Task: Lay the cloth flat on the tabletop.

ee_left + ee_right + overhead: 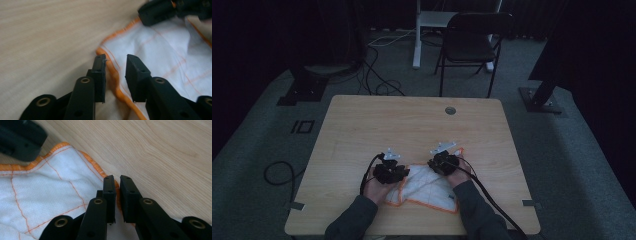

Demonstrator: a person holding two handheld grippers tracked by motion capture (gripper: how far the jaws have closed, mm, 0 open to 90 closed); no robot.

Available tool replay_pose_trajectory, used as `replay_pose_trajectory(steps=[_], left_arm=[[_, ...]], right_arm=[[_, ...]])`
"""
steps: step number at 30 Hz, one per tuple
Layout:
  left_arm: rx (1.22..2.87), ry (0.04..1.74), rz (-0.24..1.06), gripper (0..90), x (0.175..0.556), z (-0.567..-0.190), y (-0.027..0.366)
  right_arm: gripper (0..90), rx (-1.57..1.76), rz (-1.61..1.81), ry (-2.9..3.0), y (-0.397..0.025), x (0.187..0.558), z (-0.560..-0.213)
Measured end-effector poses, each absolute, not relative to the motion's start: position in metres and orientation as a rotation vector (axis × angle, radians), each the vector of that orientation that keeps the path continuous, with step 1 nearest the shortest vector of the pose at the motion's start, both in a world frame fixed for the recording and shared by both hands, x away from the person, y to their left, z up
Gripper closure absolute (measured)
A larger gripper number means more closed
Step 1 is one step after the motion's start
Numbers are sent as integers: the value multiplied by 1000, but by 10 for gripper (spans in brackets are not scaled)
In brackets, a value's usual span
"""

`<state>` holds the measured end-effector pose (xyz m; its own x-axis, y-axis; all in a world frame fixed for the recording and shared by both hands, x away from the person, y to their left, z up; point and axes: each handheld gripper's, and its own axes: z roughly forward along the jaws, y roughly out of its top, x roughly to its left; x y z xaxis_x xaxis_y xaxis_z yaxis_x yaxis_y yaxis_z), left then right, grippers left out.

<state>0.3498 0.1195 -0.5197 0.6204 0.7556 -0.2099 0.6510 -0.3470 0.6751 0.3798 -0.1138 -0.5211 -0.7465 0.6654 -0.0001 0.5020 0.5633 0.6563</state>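
1. The left claw [115,65] is seen spread, its two black jaws straddling the orange hem of the cloth [160,55]; one jaw stands over bare wood, the other over the white fabric, and nothing is pinched yet.
2. The cloth [428,185] is laid flat on the near middle of the worktop [412,120], between the two hands, with one corner folded over.
3. It is judged light, thin and limp: no stiffness is to be expected, and any part lifted will sag and drag the rest along. Slipping is thought unlikely on a woven weave.
4. The stitched orange hem is judged the best hold, being thicker than the white field and raised slightly off the wood.
5. The right claw [117,187] is seen pressed nearly together, with the orange hem caught between the jaws at the cloth's right edge, just beside bare wood.
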Motion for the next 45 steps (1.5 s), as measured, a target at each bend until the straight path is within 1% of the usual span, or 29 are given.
replay_pose_trajectory(steps=[3, 6, 7, 9, 12, 13, 14, 15, 17, 18, 20, 23, 24, 25, 27, 29, 31, 34, 37, 41, 45], left_arm=[[2065, 1126, 154, 642, 358, -522, 119], [2052, 1150, 173, 584, 364, -525, 117], [2048, 1153, 158, 564, 366, -528, 115], [2068, 1159, 154, 535, 368, -532, 113], [2072, 1142, 154, 533, 368, -535, 111], [2087, 1133, 154, 558, 367, -534, 110], [2105, 1116, 159, 615, 367, -534, 108], [2124, 1103, 161, 680, 367, -534, 107], [2143, 1094, 170, 844, 367, -534, 106], [2138, 1091, 186, 862, 366, -533, 107], [2123, 1084, 259, 876, 363, -527, 108], [2100, 1034, 408, 878, 357, -513, 111], [2083, 1024, 431, 877, 355, -510, 112], [2060, 1020, 415, 865, 355, -507, 115], [1995, 1016, 374, 798, 355, -504, 123], [1970, 1031, 360, 769, 357, -502, 128], [1981, 1050, 357, 757, 359, -503, 128], [2002, 1049, 348, 755, 361, -507, 125], [2059, 1019, 303, 756, 361, -516, 115], [2114, 988, 266, 803, 358, -526, 105], [2179, 973, 270, 840, 358, -535, 100]], right_arm=[[834, 975, 961, 2552, -114, 380, -522], [830, 969, 967, 2551, -115, 380, -522], [828, 966, 972, 2550, -115, 379, -522], [826, 961, 974, 2550, -115, 379, -522], [825, 963, 981, 2548, -116, 378, -521], [825, 961, 984, 2546, -116, 378, -521], [825, 960, 986, 2545, -116, 378, -521], [825, 958, 989, 2540, -116, 378, -520], [826, 951, 1000, 2535, -116, 377, -518], [827, 945, 1004, 2530, -116, 377, -518], [827, 937, 1014, 2521, -116, 375, -516], [819, 924, 1045, 2496, -116, 374, -512], [809, 917, 1048, 2487, -117, 373, -511], [783, 925, 1051, 2481, -117, 373, -511], [749, 938, 1033, 2478, -118, 375, -512], [715, 962, 1004, 2480, -120, 376, -513], [698, 972, 1003, 2481, -121, 377, -514], [683, 980, 1002, 2479, -121, 376, -514], [670, 970, 1022, 2466, -123, 374, -511], [662, 963, 1043, 2456, -125, 370, -507], [662, 957, 1053, 2448, -129, 364, -505]])
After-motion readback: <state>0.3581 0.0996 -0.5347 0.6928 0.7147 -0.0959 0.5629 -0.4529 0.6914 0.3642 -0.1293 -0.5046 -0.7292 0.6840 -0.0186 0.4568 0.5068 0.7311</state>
